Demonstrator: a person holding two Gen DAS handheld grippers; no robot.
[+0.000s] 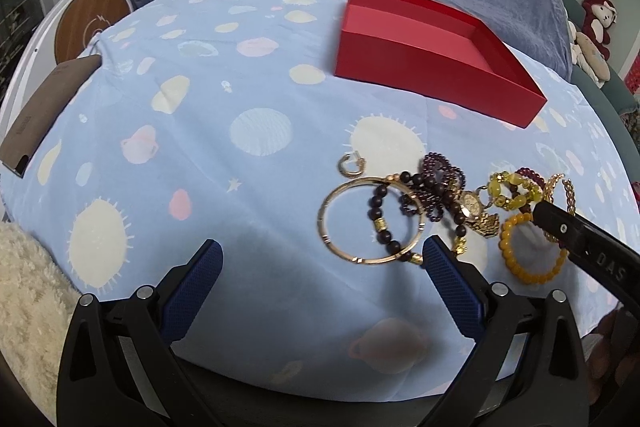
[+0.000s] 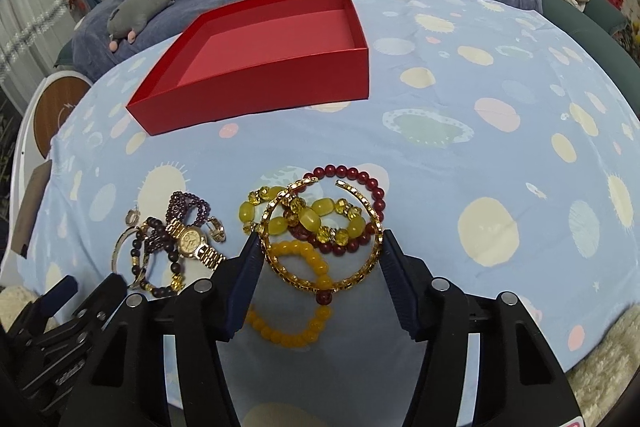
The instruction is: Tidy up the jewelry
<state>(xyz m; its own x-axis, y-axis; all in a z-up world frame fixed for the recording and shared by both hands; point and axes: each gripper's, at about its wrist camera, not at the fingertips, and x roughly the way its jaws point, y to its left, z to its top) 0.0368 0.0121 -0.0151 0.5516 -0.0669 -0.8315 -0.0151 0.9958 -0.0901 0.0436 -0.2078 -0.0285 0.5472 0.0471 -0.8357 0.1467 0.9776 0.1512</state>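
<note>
**Bracelets wait beside an empty red box**

A tangle of jewelry lies on the blue spotted cloth of the desk [image 2: 500,155], near the open red box [image 2: 256,67], which holds nothing yet. The right hand-held gripper [image 2: 320,251] has its jaws apart on either side of a gold cuff bangle [image 2: 320,267], not yet closed on it; the cuff rests over an orange bead bracelet [image 2: 292,335], a yellow bead bracelet [image 2: 308,219] and a dark red bead bracelet [image 2: 360,175]. The left hand-held gripper [image 1: 322,255] hovers with jaws apart and empty, just short of a plain gold bangle [image 1: 372,219] crossed by a brown bead bracelet [image 1: 380,223]; a gold watch [image 1: 470,207] lies alongside. The cuff looks light, stiff and slippery, best pinched across its band. The elastic bead strings would likely snag and drag along.
</note>
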